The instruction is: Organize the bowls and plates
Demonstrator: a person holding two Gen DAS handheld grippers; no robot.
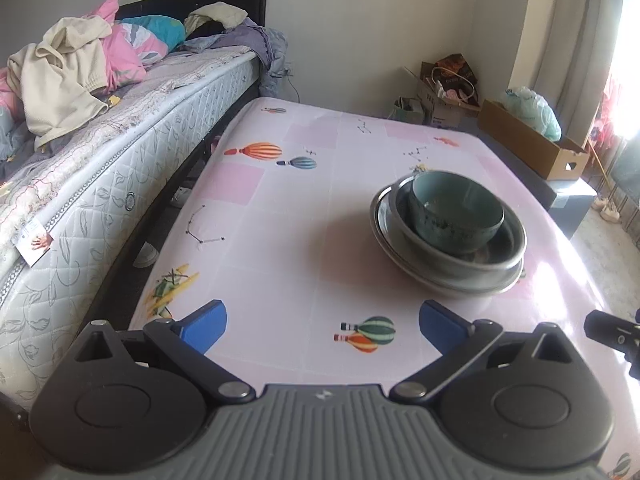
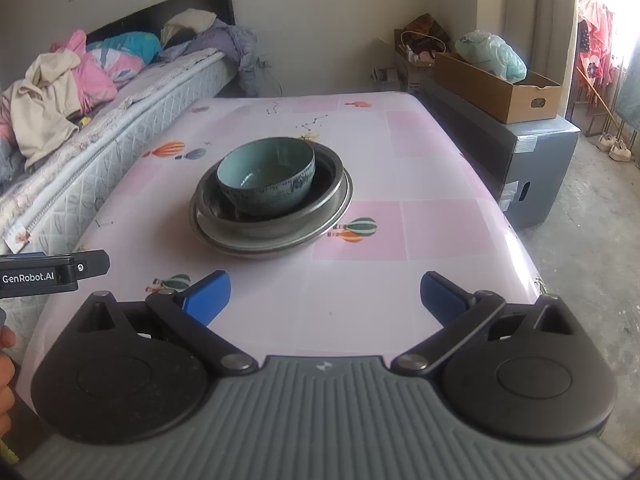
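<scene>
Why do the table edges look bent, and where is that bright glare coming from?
Left wrist view: the fisheye lens bows the table; a window at right is blown out white. Right wrist view: same bowing, milder glare at the upper right; the teal bowl stays sharp.

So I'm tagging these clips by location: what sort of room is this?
Most likely a lived-in bedroom. A bed heaped with clothes runs along the table that holds the stacked bowls, and cardboard boxes sit by the curtained window.
</scene>
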